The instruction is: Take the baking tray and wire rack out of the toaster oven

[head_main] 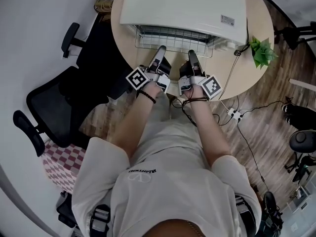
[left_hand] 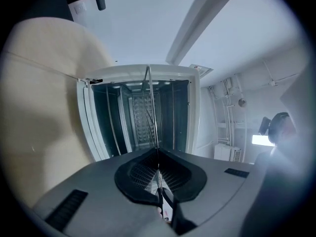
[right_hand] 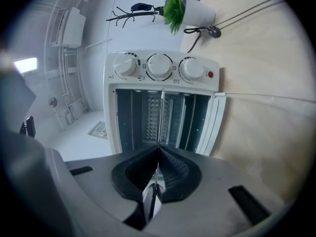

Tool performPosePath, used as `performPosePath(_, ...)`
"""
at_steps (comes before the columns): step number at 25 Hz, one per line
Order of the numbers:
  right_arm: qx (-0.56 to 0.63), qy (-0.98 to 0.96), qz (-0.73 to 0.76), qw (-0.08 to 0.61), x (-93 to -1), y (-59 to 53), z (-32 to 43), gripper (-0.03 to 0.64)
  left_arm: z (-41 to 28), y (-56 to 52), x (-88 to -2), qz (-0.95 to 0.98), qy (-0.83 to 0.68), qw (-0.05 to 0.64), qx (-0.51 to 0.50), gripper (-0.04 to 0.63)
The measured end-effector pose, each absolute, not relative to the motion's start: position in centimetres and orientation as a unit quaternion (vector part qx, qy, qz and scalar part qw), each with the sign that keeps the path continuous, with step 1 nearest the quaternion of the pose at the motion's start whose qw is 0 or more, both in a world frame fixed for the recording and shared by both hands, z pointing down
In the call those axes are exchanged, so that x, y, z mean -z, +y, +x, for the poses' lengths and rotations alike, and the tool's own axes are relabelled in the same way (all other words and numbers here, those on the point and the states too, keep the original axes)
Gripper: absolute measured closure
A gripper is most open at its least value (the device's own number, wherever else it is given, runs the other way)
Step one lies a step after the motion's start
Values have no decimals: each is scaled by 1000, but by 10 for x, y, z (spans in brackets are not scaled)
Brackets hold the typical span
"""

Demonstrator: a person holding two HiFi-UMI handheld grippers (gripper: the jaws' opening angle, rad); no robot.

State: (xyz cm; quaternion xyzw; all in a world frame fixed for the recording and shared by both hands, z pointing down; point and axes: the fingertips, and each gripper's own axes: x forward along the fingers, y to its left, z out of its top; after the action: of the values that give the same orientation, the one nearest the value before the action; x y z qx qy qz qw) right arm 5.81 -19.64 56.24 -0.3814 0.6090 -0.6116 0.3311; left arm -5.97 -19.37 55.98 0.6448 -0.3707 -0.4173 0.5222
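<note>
We are looking down at a round table (head_main: 249, 70) of pale wood. It is standing on a floor (head_main: 256, 127) of dark planks, with a black chair (head_main: 54, 102) at its left. The white toaster oven (head_main: 182, 6) is sitting on the table, and the thin wire rack (head_main: 173, 37) is sticking out of its open front. The left gripper (head_main: 161, 50) and the right gripper (head_main: 192, 53) are both pinching the rack's front wire, their ribbed black fingers (left_hand: 136, 179) closed on it. Only the right gripper view is showing the oven's three round knobs (right_hand: 159, 66).
</note>
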Motion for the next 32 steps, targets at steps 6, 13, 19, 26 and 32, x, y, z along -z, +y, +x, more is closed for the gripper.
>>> performPosePath(6,620,621,-361,315,-561,-183,61,609,-56,-178,-556,643,-386,512,420,591)
performPosePath(13,628,634,-337,301,-557,-167,61,609,-55,-162,-551,644,-394,504,420,591)
performPosePath(19,628,633,-343,295,-554,-154,62,609,-54,-150,-548,638,-388,515,422,591)
performPosePath(26,618,632,-356,303,-553,-139,61,609,-55,-134,-552,635,-377,527,421,591)
performPosePath(32,611,633,-367,302,-550,-121,60,609,-57,-117,-549,639,-371,528,419,591)
